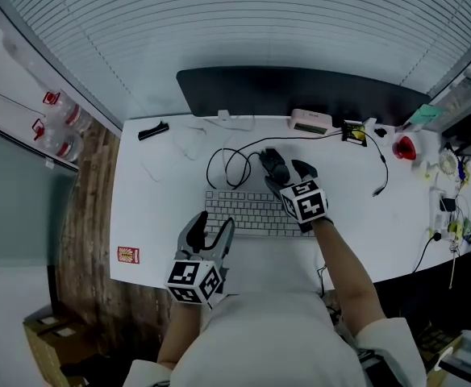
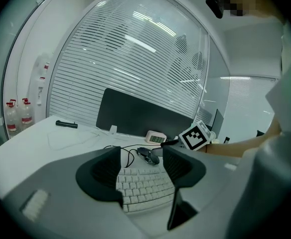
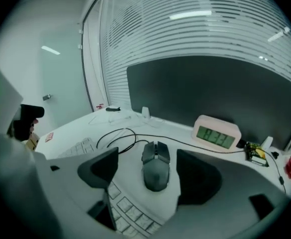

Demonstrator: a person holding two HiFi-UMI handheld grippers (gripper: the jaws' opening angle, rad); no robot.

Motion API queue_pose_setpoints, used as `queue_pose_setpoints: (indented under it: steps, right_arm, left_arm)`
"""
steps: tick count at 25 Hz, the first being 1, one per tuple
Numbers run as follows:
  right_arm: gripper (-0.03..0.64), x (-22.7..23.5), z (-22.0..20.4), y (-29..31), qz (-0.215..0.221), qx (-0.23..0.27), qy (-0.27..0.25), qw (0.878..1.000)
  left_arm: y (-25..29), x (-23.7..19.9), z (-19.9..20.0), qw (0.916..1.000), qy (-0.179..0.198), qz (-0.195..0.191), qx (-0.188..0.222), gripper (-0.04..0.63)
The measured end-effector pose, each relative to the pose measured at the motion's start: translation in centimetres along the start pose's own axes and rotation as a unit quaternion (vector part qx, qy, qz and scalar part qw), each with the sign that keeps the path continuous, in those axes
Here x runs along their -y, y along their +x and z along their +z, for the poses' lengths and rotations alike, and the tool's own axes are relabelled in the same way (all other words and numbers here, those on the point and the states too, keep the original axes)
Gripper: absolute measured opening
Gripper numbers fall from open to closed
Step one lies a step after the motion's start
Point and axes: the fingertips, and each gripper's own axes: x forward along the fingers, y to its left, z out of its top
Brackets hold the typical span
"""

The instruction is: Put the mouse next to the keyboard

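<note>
Desk (image 1: 163, 208), white. Keyboard (image 1: 248, 212) lies mid-desk, long axis left to right. Mouse (image 1: 274, 164) sits just past the keyboard's far edge, over its right half, on bare desk. Its cable (image 1: 227, 164) loops off to the left, then runs far.

Right gripper (image 1: 289, 177): held above the keyboard's right end, pointing far. Jaws wide apart, nothing clamped. In the right gripper view the mouse sits dead ahead, centred in the gap, with a jaw standing off on each side. No contact shows. Whether the tips are already alongside the mouse's near end or short of it, cannot tell.

Mouse long axis: runs near to far, nose away from the right gripper, so nearly in line with the jaws' reach. The narrow width faces the gap. My read: a squeeze would land on the two long flanks.

Left gripper (image 1: 210, 234): at the near edge, by the keyboard's near left corner. Jaws apart, empty; only keys show through its gap. Well apart from the mouse, with the whole keyboard between.

Judgement: the right gripper is clearly the nearer and the one lined up. Mouse not yet beside the keyboard. The bare desk right of the keyboard looks the likely spot. The cable loop on the left may drag when the mouse goes right.
</note>
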Motion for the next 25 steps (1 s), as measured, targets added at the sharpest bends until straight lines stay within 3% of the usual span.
queue_pose_setpoints:
  steps: [10,25]
  right_arm:
    - [0.344,1.4,-2.4,5.2,0.014,-0.093,-0.017,0.995]
    - [0.339,2.1,-4.4,7.6,0.022,-0.143,-0.016,0.989]
  left_arm:
    - [1.6,-0.5,-0.2,0.9999,-0.001,0.008,-0.012,0.259]
    - [2.5,-0.7,-0.4,0.9996,0.0,0.013,-0.025,0.258]
